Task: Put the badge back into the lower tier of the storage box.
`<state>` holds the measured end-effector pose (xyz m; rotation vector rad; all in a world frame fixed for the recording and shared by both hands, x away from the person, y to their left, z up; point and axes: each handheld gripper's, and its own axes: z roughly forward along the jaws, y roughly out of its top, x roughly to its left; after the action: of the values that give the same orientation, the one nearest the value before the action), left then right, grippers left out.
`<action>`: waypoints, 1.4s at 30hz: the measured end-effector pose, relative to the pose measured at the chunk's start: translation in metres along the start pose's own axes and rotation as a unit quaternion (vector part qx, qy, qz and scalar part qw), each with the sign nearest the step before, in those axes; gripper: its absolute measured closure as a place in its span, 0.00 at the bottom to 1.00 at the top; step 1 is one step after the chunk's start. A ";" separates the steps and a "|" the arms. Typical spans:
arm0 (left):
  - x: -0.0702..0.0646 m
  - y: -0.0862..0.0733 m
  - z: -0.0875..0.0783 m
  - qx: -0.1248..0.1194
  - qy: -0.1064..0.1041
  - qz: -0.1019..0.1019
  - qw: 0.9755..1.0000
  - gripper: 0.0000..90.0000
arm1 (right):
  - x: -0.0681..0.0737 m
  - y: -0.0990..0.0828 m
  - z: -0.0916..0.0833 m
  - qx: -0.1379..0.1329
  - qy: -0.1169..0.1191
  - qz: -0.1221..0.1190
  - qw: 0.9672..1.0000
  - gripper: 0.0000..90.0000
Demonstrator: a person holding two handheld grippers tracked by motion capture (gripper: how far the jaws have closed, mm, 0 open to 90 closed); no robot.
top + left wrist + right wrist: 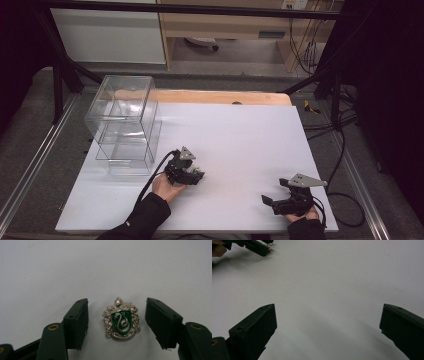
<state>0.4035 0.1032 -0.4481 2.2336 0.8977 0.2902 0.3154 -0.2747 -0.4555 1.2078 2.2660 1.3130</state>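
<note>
A person sits at the near edge of a white table (240, 145), seen from above, with a black two-jaw gripper in each hand.

Nearest, at the right, the right hand (300, 216) holds the right gripper (274, 194) low over the table close to the near right corner. Its jaws are spread wide and hold nothing; in its own view the right gripper (327, 327) has only bare white surface between the jaws.

A little farther and to the left, the left hand (167, 187), in a dark sleeve (145, 215), holds the left gripper (197, 176) down at the table. A grey three-cornered plate sits on top of it and a black cable trails back towards the person. In the left gripper view, the left gripper (117, 322) has its jaws open around a small badge (121, 319) lying flat on the table. The badge is a silver crest with a green shield and a silver snake on it. It lies between the two jaws with a gap on each side, so neither jaw touches it.

Farther still, at the far left of the table, stands a clear plastic box (125, 122), well apart from both grippers.

Beyond the table are a wooden edge, dark frame bars and loose cables on the floor.
</note>
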 end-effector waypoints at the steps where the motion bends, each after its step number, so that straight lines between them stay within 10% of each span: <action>1: 0.000 0.000 0.000 -0.001 0.000 -0.001 1.000 0.41 | 0.000 0.000 0.000 0.000 0.000 -0.001 1.000 0.02; 42: -0.006 -0.001 -0.003 0.003 0.011 -0.005 1.000 0.63 | 0.000 0.000 0.001 0.001 0.002 0.001 1.000 0.02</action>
<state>0.3975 0.1009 -0.4464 2.2350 0.9212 0.3082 0.3160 -0.2744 -0.4558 1.2088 2.2714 1.3152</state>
